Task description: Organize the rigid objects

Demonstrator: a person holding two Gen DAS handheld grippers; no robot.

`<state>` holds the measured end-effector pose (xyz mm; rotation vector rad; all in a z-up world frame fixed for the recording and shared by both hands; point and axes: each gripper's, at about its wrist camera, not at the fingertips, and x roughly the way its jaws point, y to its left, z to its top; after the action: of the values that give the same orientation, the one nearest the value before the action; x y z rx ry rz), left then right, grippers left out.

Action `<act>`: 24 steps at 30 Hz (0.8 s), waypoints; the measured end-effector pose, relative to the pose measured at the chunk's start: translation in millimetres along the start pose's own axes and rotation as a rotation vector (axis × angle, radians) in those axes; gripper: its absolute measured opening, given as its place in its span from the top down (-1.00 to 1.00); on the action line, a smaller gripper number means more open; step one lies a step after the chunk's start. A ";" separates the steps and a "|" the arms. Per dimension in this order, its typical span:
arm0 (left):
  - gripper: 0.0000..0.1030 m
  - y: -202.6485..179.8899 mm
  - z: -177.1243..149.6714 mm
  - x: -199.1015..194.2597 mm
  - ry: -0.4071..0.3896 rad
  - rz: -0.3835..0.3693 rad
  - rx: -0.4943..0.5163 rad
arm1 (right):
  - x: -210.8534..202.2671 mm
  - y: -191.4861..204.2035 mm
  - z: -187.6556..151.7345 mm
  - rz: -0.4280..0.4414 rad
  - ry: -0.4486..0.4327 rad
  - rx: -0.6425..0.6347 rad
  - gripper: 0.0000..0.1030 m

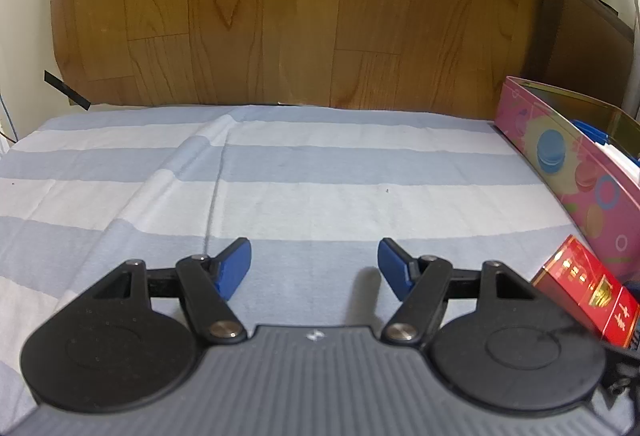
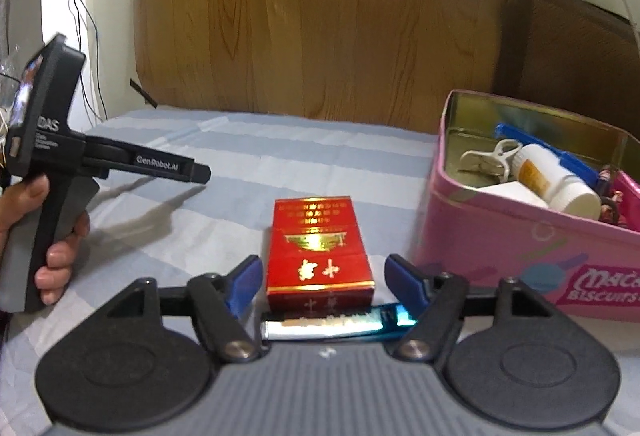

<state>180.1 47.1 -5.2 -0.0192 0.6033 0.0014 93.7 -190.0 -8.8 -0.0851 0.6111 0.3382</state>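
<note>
Right gripper [image 2: 322,278], jaws spread, is straddling the red box [image 2: 318,250] lying on the striped cloth [image 2: 224,220]; a shiny blue object [image 2: 340,324], possibly a lighter, is lying beneath. Pink tin [image 2: 500,236] is standing just right. Left gripper [image 1: 315,262] is hanging spread, empty.

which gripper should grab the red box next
Right. The right gripper is open with the red box lying straight ahead between its fingers, beside the pink tin. The left gripper faces bare striped cloth.
</note>
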 end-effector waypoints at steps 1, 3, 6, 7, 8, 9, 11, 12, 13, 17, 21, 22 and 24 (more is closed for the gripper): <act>-0.40 0.2 0.2 0.1 0.000 -0.001 0.000 | 5.1 2.1 1.2 0.012 0.016 0.003 -0.30; -0.40 -0.1 -0.1 -0.3 0.000 0.001 -0.003 | 12.9 9.4 2.5 0.037 0.035 0.002 -0.13; -0.41 -1.1 -0.3 -0.3 0.002 -0.001 -0.005 | 13.4 33.1 0.8 0.067 0.015 -0.081 -0.13; -0.41 -1.3 -0.2 -0.1 0.003 -0.003 -0.004 | 11.1 43.9 -1.9 0.079 0.003 -0.131 -0.13; -0.41 -1.6 -0.2 0.0 0.003 -0.004 -0.003 | 8.4 53.4 -4.8 0.090 -0.008 -0.179 -0.13; -0.41 -1.8 -0.3 -0.1 0.003 -0.005 -0.001 | 5.2 63.4 -8.9 0.099 -0.019 -0.240 -0.13; -0.41 -2.1 -0.4 -0.1 0.003 -0.006 0.003 | -1.1 79.7 -17.2 0.105 -0.035 -0.344 -0.13; -0.41 -2.0 -0.4 -0.1 0.003 -0.006 0.004 | -4.2 84.9 -20.7 0.107 -0.043 -0.375 -0.13; -0.41 -1.5 -0.7 -0.5 0.002 -0.007 0.005 | -7.8 89.0 -24.4 0.114 -0.049 -0.396 -0.13; -0.41 -1.1 -0.8 -0.5 0.004 -0.007 0.005 | -19.0 85.1 -32.4 0.147 -0.041 -0.370 -0.13; -0.41 -0.5 -0.3 0.9 0.007 -0.009 0.016 | -29.9 69.0 -38.9 0.196 -0.010 -0.291 -0.13; -0.41 -0.9 -0.5 1.0 0.008 -0.009 0.019 | -32.1 65.8 -40.7 0.206 -0.005 -0.275 -0.13; -0.41 -1.4 -0.2 2.1 0.013 -0.011 0.026 | -32.8 59.1 -41.3 0.220 0.002 -0.250 -0.13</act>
<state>181.7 45.7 -6.6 0.0023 0.6162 -0.0172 26.1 -151.1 -22.5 -0.2591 0.5788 0.6274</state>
